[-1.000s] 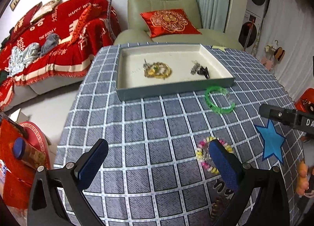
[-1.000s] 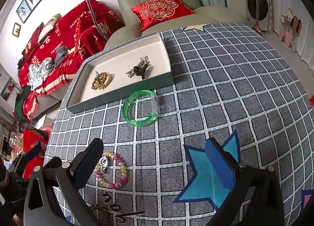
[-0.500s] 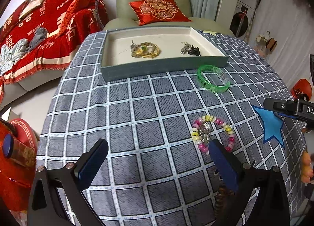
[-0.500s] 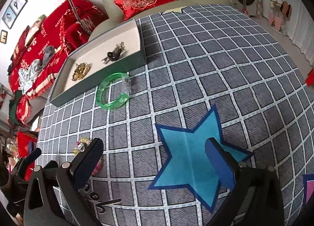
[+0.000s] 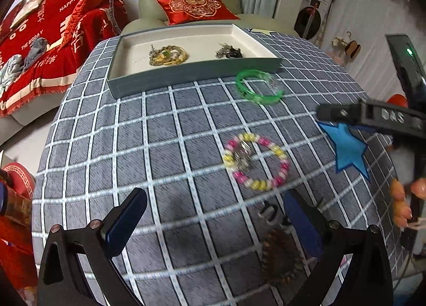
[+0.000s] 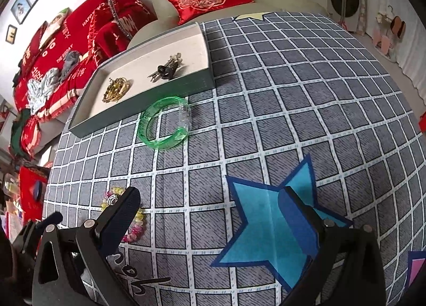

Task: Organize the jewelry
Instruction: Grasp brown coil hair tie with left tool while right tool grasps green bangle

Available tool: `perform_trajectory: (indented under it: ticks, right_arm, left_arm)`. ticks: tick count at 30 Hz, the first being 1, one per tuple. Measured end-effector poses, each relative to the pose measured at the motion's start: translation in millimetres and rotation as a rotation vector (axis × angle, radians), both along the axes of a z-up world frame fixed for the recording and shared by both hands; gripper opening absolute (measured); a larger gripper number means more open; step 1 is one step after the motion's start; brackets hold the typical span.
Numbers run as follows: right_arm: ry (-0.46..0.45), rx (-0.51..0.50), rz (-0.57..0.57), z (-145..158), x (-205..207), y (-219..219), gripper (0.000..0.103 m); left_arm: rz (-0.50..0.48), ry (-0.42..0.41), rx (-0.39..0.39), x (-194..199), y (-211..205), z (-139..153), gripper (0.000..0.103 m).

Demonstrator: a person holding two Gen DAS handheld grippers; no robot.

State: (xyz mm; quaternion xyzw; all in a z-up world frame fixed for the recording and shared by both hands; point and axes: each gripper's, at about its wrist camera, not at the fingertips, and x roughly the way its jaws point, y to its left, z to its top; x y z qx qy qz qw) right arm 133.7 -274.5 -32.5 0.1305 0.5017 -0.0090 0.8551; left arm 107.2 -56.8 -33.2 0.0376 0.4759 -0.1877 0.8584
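On checked tablecloth [image 5: 159, 130], my left gripper [image 5: 213, 222] and right gripper [image 6: 213, 215] gape empty; gold chain [image 5: 167, 55], dark clip [image 5: 229, 52] already in tray [image 5: 191, 74]; green bangle [image 5: 258, 87], beaded bracelet [image 5: 255, 161], brown bead bracelet [image 5: 279, 258] remain.

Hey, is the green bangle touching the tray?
Cannot tell. In both wrist views the green bangle sits right against the tray's front wall, and no gap or contact shows plainly.

One tray [image 5: 186, 77] holds two jewelry pieces [image 5: 167, 55], three bracelets [image 5: 255, 161] lie on the cloth, plus two blue stars [image 6: 269, 228].
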Motion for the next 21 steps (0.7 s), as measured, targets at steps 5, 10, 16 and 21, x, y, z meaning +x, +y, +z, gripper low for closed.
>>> perform_trajectory:
  ticks: [5,10,16,21]
  right_arm:
    - [-0.003,0.006,0.023,0.1,-2.5,5.8,0.103]
    - [-0.005,0.002,0.013,-0.9,1.9,10.8,0.103]
    - [-0.005,-0.006,-0.003,-6.1,27.9,14.2,0.092]
    - [0.016,-0.01,-0.008,-15.3,53.7,17.0,0.077]
  left_arm:
    - [-0.018,0.016,0.0,-19.9,0.8,-5.1,0.103]
    - [-0.023,0.031,-0.001,-30.6,2.6,-12.7,0.103]
    - [-0.033,0.036,0.001,-31.5,-2.1,-18.4,0.1]
    - [-0.056,0.018,0.006,-35.4,-10.2,-18.0,0.093]
